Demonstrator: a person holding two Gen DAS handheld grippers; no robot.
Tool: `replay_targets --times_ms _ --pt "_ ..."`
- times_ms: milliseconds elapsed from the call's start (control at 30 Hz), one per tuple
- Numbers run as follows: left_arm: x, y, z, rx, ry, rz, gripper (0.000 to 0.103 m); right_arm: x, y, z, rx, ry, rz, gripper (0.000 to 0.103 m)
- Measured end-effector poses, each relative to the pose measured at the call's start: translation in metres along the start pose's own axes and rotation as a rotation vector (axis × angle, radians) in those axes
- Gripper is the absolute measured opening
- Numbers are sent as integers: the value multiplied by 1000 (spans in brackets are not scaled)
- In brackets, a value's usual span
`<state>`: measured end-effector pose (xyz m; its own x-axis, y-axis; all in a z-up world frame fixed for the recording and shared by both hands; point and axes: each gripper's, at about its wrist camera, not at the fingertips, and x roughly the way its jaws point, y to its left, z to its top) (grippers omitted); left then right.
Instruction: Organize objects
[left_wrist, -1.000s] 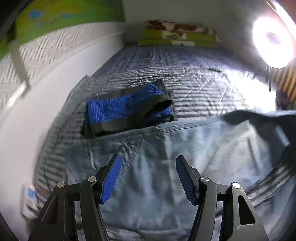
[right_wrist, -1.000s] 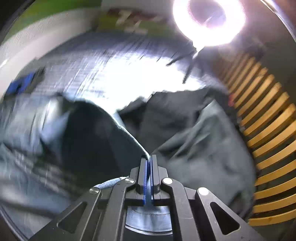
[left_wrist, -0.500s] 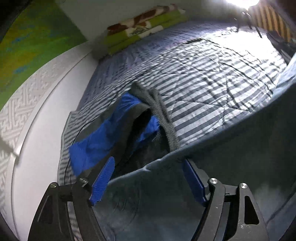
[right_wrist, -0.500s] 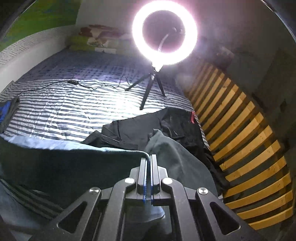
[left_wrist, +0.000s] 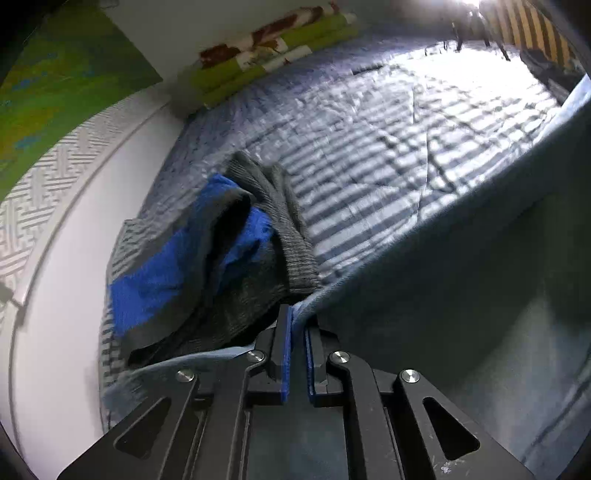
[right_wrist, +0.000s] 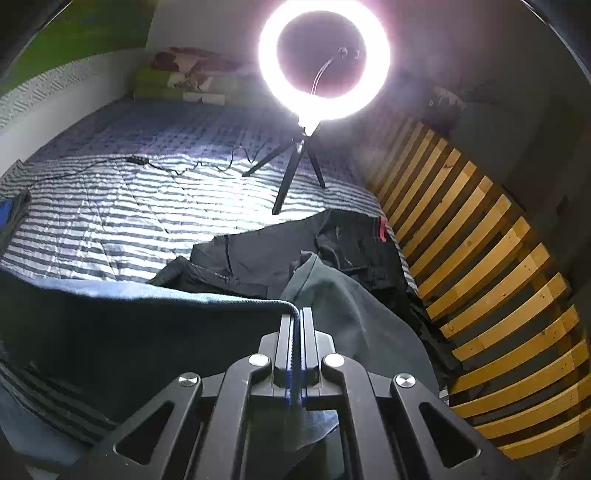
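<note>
The left gripper (left_wrist: 298, 325) and the right gripper (right_wrist: 298, 321) are each clamped on the rolled hem of a soft grey-blue garment (left_wrist: 461, 295), which hangs taut between them with its long axis running gripper to gripper. Beyond the left gripper, a ribbed blue-and-grey knit (left_wrist: 207, 258) lies bunched on the striped quilted bed (left_wrist: 388, 147). Ahead of the right gripper lie dark clothes (right_wrist: 295, 247); open quilt extends to a ring light (right_wrist: 324, 59).

The right gripper (right_wrist: 297, 317) pinches the blue garment's (right_wrist: 147, 325) hem (pulled taut leftward).
</note>
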<state>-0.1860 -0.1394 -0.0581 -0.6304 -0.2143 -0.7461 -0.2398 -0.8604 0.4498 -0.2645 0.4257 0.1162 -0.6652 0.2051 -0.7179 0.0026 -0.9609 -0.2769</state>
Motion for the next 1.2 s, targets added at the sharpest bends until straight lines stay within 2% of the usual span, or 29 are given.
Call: replay_targets --times_ms 100,233,333,467,533,600,700,733,767,800,833,867,933,967,1067,1133,1200 --pt "-35 18 0 -27 -44 28 5 -19 0 7 -5 -28 -4 2" --pt "-97 46 -6 -74 -114 66 5 -66 1 16 -39 -119 -23 2" --pt "-152 61 -23 -104 -169 82 5 -111 -6 18 -57 -186 -29 2" --pt "-221 56 -69 -75 -203 102 5 -180 -19 -15 -111 -283 -40 2" --pt "-244 41 -103 -56 -192 71 4 -198 -25 -43 -120 -285 -32 2" --pt "-256 18 -144 -24 -154 44 4 -209 -31 -92 -109 -259 -4 2" --pt "-249 -25 -213 30 -14 -37 4 -194 -27 -175 -90 -146 61 2" --pt "-239 -41 -234 57 42 -51 4 -184 -24 -200 -86 -99 78 2" --pt "-234 -50 -246 75 78 -62 4 -163 -18 -237 -86 -9 104 2" --pt "-221 -65 -265 106 152 -79 7 -149 -14 -260 -85 55 122 2" --pt "-215 -72 -275 117 189 -79 7 -131 -10 -286 -75 137 135 2" --pt "-211 -78 -284 114 220 -90 7 -124 -9 -299 -62 173 141 2" --pt "-216 -79 -289 95 223 -106 4 -113 -15 -327 -27 233 166 4" --pt "-222 -76 -288 73 218 -121 8 -116 -25 -338 1 239 175 4" --pt "-249 -60 -276 -17 163 -143 8 -133 -50 -342 62 214 230 8" --pt "-264 -47 -251 -95 106 -180 9 -140 -74 -330 150 182 282 20" --pt "-281 -52 -224 -152 37 -245 12 -139 -91 -317 245 158 338 32"
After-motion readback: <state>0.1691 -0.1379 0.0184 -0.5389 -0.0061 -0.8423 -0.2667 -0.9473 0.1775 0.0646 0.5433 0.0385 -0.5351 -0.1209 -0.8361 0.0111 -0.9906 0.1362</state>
